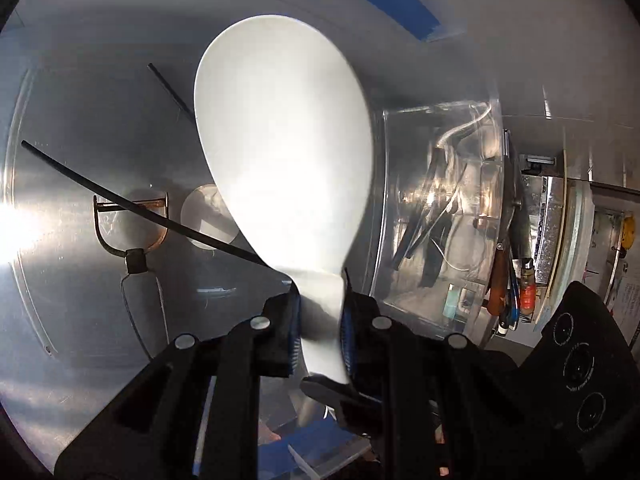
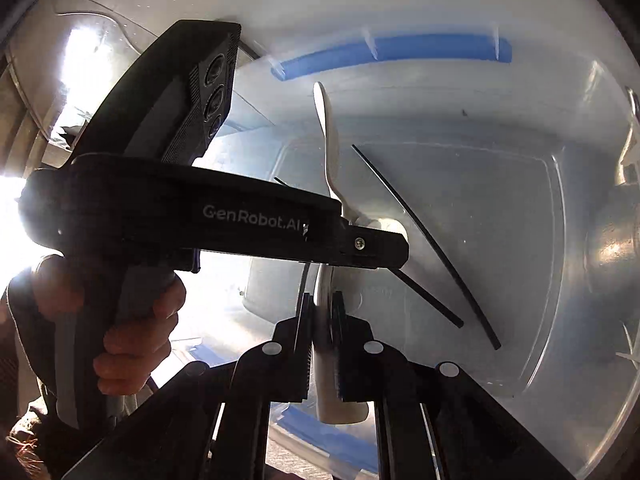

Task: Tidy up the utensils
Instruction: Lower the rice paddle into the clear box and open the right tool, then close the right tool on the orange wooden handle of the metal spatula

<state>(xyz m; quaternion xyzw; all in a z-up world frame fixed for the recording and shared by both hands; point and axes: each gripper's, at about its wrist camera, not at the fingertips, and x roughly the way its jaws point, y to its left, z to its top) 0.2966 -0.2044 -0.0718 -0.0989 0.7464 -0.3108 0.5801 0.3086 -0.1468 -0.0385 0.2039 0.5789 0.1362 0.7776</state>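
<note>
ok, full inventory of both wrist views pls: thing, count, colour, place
white plastic rice paddle: 1, white, held over the bin, both tools on its handle
thin black sticks: 2, black, lying on the bin floor
translucent plastic storage bin: 1, frosted clear, under both tools
blue tape strips: several, blue, on the bin rim and on the surface beyond it
clear plastic utensil holder: 1, clear, right of the paddle, dark utensils inside
person's hand: 1, gripping the left tool's handle
left tool: 1, black, shut on the paddle handle
right tool: 1, black, shut on the paddle handle, nearer its end
</note>
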